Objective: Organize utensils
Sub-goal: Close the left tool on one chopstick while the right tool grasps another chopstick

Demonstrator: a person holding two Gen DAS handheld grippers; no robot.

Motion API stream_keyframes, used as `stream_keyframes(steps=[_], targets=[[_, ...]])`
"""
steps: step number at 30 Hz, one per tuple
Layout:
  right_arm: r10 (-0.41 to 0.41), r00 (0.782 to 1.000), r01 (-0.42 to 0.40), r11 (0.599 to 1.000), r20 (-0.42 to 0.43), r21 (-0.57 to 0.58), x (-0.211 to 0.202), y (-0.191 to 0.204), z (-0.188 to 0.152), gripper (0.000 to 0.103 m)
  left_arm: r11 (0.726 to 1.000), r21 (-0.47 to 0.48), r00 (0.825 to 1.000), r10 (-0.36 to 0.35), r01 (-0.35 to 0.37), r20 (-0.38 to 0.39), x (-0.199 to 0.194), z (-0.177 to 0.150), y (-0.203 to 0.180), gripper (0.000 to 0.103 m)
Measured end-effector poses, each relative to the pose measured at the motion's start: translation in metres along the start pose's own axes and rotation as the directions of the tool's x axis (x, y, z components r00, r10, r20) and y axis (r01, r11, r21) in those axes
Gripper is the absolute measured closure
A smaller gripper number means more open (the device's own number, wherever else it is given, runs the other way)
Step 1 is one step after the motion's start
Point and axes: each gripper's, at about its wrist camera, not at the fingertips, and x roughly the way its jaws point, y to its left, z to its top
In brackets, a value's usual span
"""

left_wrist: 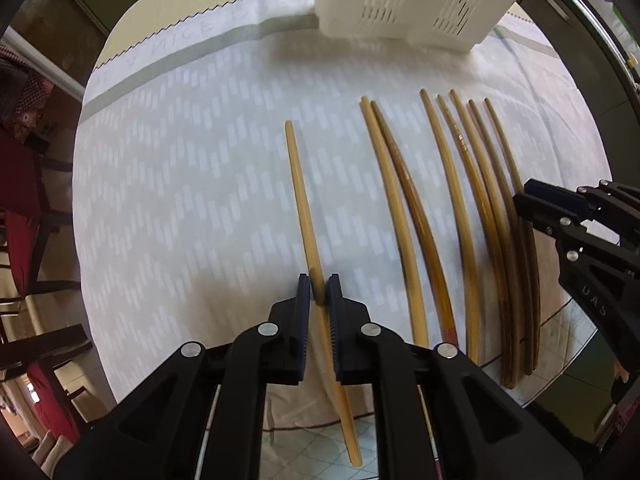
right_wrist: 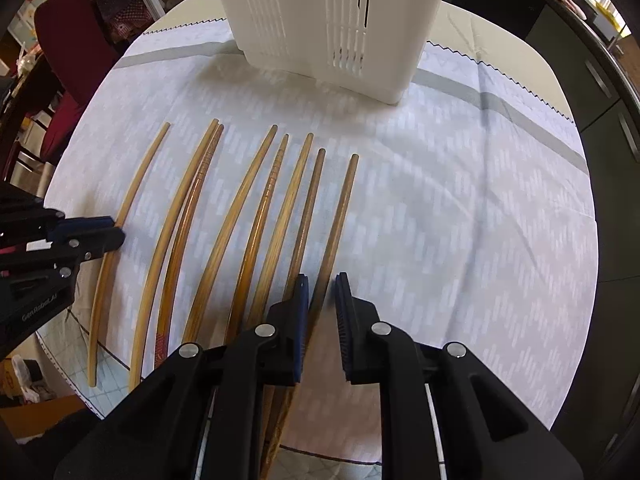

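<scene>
Your left gripper (left_wrist: pixel 319 294) straddles the pale leftmost chopstick (left_wrist: pixel 301 200), its jaws narrowly parted beside the stick; whether they pinch it cannot be told. Your right gripper (right_wrist: pixel 322 300) stands spread over the rightmost chopstick (right_wrist: pixel 340 216). Eight chopsticks lie in a row on the tablecloth (right_wrist: pixel 460 208), near the white slotted caddy (right_wrist: pixel 320 20)

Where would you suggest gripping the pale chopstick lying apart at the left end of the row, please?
Grip the pale chopstick on its thicker near end, coming from above with one finger on each side. It lies flat on the cloth, well clear of its neighbours, so both fingers fit. The left gripper already straddles that end, which overhangs the table edge.
</scene>
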Motion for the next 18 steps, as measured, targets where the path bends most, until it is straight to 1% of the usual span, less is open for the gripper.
stream_keyframes(steps=[3,5,7,12,18], targets=[[-0.008,1.000,0.008,1.000,0.003,0.002,-0.001,0.002,0.000,0.091,1.000,-0.012,1.000,0.004,-0.004,0.000,0.000,-0.005,0.001,0.094],[0.002,1.000,-0.002,1.000,0.006,0.014,0.000,0.003,0.002,0.095,1.000,-0.020,1.000,0.000,0.000,0.007,0.000,-0.008,0.001,0.094],[0.012,1.000,-0.012,1.000,0.010,0.021,-0.001,0.001,0.003,0.096,1.000,-0.021,1.000,-0.003,0.003,0.016,0.000,-0.006,0.003,0.095],[0.052,0.998,-0.053,0.997,0.019,0.057,-0.001,-0.007,0.006,0.096,1.000,-0.013,1.000,-0.012,0.012,0.023,0.002,-0.001,0.005,0.096],[0.104,0.992,-0.110,0.990,0.071,0.086,-0.011,-0.018,0.002,0.096,0.999,-0.028,0.997,-0.013,0.015,0.078,-0.005,0.012,0.011,0.097]])
